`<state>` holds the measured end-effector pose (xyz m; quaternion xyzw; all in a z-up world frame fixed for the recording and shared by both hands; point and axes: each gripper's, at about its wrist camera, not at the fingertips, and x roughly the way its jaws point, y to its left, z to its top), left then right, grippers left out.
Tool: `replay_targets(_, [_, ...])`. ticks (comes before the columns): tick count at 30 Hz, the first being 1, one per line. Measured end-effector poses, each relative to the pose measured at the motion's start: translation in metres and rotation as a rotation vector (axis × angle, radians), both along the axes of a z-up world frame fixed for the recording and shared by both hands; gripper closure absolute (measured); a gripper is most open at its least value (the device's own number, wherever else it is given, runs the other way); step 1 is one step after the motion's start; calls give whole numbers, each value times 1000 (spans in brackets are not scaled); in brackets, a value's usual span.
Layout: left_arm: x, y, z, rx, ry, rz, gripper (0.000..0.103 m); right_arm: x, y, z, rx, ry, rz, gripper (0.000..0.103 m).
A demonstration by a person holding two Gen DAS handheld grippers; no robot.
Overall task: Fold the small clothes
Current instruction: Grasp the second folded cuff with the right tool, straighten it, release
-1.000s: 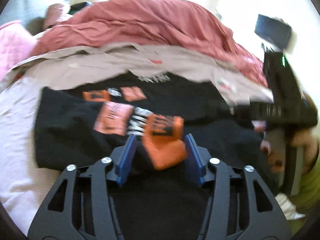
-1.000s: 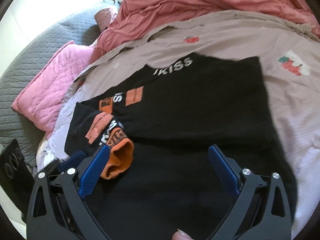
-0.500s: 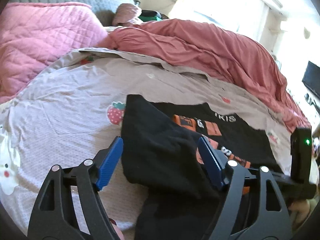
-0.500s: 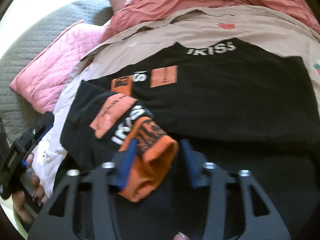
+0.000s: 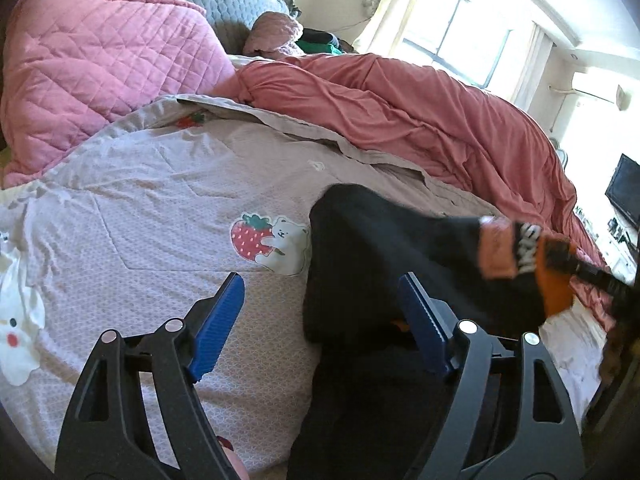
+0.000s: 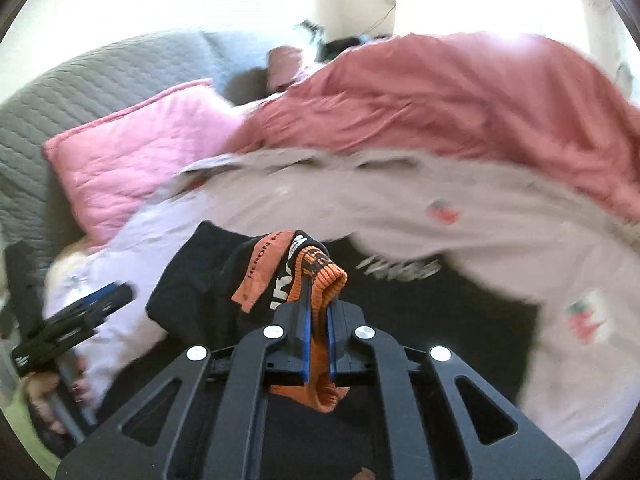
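Note:
A black top with orange patches and white lettering (image 6: 400, 280) lies on the bed. My right gripper (image 6: 318, 304) is shut on its orange ribbed sleeve cuff (image 6: 324, 280) and holds the sleeve lifted off the bed. In the left wrist view the raised black sleeve (image 5: 380, 248) stretches to the right, ending at the orange cuff (image 5: 554, 288) held by the right gripper. My left gripper (image 5: 320, 316) is open and empty, with the sleeve's lower fold near its right finger. It also shows at the left of the right wrist view (image 6: 76, 324).
The grey-pink sheet with strawberry prints (image 5: 160, 208) covers the bed. A red duvet (image 5: 400, 108) is bunched behind the top. A pink quilted pillow (image 5: 100, 68) and a grey headboard (image 6: 80, 80) lie at the far left. A window is at the back.
My left gripper let go of the orange cuff and drew off to the left, opening wide. My right gripper moved onto the cuff, shut on it and lifted the sleeve.

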<state>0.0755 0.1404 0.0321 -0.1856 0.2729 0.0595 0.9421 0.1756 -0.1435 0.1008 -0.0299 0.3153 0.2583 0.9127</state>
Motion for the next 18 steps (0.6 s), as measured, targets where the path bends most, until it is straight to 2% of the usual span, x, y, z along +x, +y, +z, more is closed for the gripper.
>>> replay_targets(3, [0, -5, 1, 21, -3, -13, 31, 17, -23, -3, -40, 5, -59, 98])
replay_targets(7, [3, -14, 0, 65, 5, -30, 31, 37, -42, -24, -90, 53, -114, 98])
replay_targets(14, [14, -35, -1, 148, 37, -68, 29, 45, -51, -63, -135, 132, -163, 98])
replay_targets(18, [38, -50, 2, 146, 92, -92, 29, 50, -51, -79, -148, 163, -180, 98])
